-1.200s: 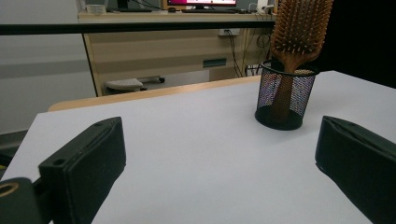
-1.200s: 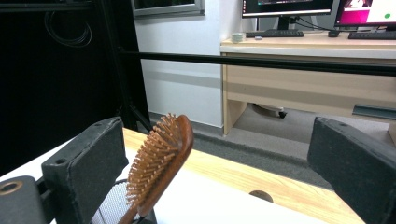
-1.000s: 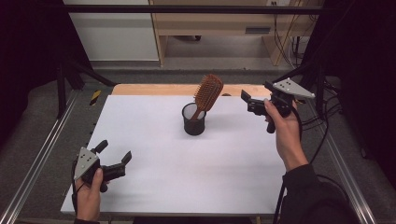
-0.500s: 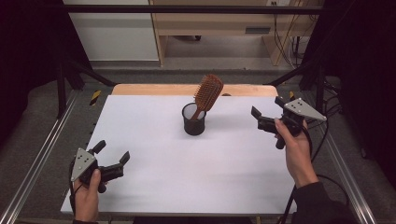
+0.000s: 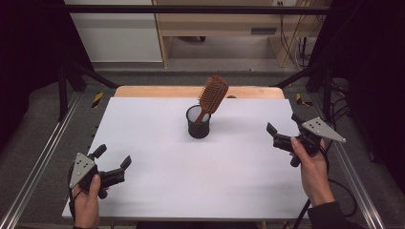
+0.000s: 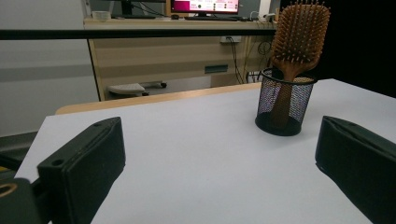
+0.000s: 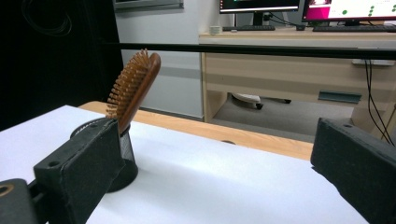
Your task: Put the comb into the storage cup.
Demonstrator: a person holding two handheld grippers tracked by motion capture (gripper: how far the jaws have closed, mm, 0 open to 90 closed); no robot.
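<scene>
High view: wooden bristled hairbrush (image 5: 212, 97) leaning in round black mesh cup (image 5: 198, 122), both grippers spread, empty.

Both grippers, left gripper (image 5: 112, 167) and right gripper (image 5: 282, 129), are black, with grey three-cornered plates, trailing black cables; the person's right arm wears a dark sleeve (image 5: 329, 217).

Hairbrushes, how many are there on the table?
1. The hairbrush stands handle-down, leaning, in the black mesh cup toward the table's far middle.

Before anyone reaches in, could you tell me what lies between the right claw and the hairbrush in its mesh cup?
Nothing: in the high view, bare white tabletop separates the right claw from the hairbrush and mesh cup.
</scene>
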